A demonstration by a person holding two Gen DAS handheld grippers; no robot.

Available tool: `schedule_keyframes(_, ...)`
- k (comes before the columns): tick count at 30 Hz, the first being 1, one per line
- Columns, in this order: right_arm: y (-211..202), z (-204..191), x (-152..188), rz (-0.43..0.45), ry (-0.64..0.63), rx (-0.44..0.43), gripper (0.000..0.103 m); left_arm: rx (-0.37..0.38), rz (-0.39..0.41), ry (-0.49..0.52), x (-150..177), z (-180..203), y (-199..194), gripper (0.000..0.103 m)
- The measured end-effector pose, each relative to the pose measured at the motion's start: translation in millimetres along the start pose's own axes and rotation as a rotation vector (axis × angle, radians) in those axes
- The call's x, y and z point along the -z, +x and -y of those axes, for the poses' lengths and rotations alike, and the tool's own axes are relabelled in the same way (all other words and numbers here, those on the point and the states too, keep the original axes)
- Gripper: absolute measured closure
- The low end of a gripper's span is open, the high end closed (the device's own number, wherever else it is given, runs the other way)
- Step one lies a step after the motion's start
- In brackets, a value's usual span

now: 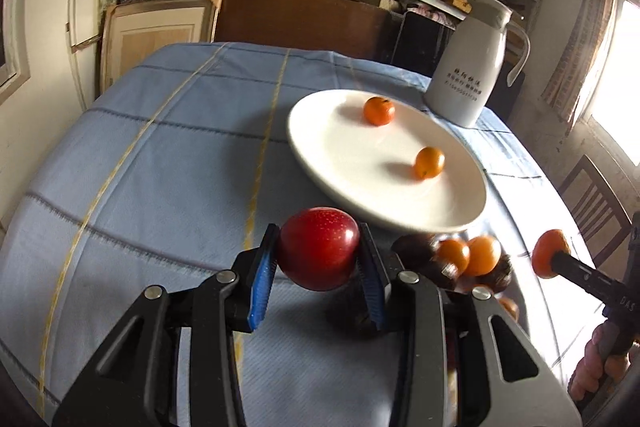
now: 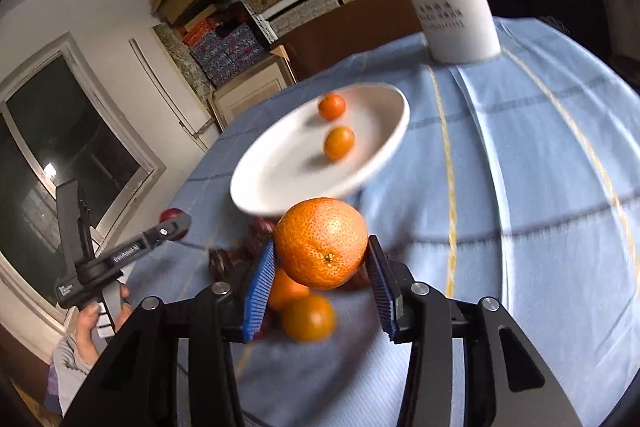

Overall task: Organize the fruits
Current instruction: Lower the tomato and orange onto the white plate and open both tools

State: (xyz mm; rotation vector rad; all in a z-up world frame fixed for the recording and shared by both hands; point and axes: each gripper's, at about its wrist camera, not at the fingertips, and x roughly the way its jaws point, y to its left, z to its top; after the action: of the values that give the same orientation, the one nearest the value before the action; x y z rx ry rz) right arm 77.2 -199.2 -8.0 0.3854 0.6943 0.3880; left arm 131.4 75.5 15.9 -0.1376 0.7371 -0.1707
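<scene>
From your left wrist view, your left gripper (image 1: 319,259) clamps a red apple (image 1: 318,249) above the blue tablecloth (image 1: 160,163); the white plate (image 1: 384,163) beyond carries two small oranges (image 1: 379,111); from your right wrist view, your right gripper (image 2: 321,259) pinches a big orange (image 2: 321,242) just before the plate.

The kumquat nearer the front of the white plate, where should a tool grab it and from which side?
Grip the front kumquat across its short middle, coming down from above. It lies tilted on its side on the plate, apart from the rear fruit, so both flanks look clear.
</scene>
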Motion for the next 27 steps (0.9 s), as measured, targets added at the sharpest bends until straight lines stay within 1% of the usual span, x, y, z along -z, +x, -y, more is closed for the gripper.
schedule_keyframes(3, 16, -15, -26, 0.009, -0.049, 0.014, 0.057, 0.001, 0.005, 0.033, -21, 19, 14, 0.065)
schedule_keyframes(5, 34, -21, -39, -0.005, -0.069, 0.031, 0.057, 0.003, -0.002, 0.048, -31, 29, 29, 0.065)
schedule_keyframes(8, 63, -25, -47, -0.029, -0.081, 0.036, 0.057, 0.011, -0.016, 0.054, -36, 36, 49, 0.065)
schedule_keyframes(10, 81, -25, -48, -0.043, -0.086, 0.043, 0.057, 0.018, -0.043, 0.06, -36, 37, 64, 0.065)
schedule_keyframes(13, 95, -24, -44, -0.071, -0.098, 0.038, 0.056, 0.007, -0.074, 0.078, -34, 37, 77, 0.064)
schedule_keyframes(15, 95, -20, -43, -0.079, -0.069, 0.044, 0.054, 0.006, -0.073, 0.075, -34, 35, 77, 0.061)
schedule_keyframes(16, 93, -19, -44, -0.071, -0.063, 0.039, 0.053, 0.004, -0.067, 0.074, -34, 36, 75, 0.054)
schedule_keyframes(17, 89, -19, -44, -0.055, -0.061, 0.033, 0.053, -0.004, -0.05, 0.077, -33, 36, 71, 0.049)
schedule_keyframes(19, 81, -20, -44, -0.022, -0.064, 0.031, 0.05, -0.026, -0.024, 0.097, -32, 38, 65, 0.048)
schedule_keyframes(21, 74, -20, -44, 0.003, -0.067, 0.033, 0.049, -0.044, -0.014, 0.104, -30, 36, 61, 0.048)
schedule_keyframes(27, 61, -5, -39, 0.04, -0.025, 0.057, 0.044, -0.059, -0.017, 0.046, -22, 16, 52, 0.048)
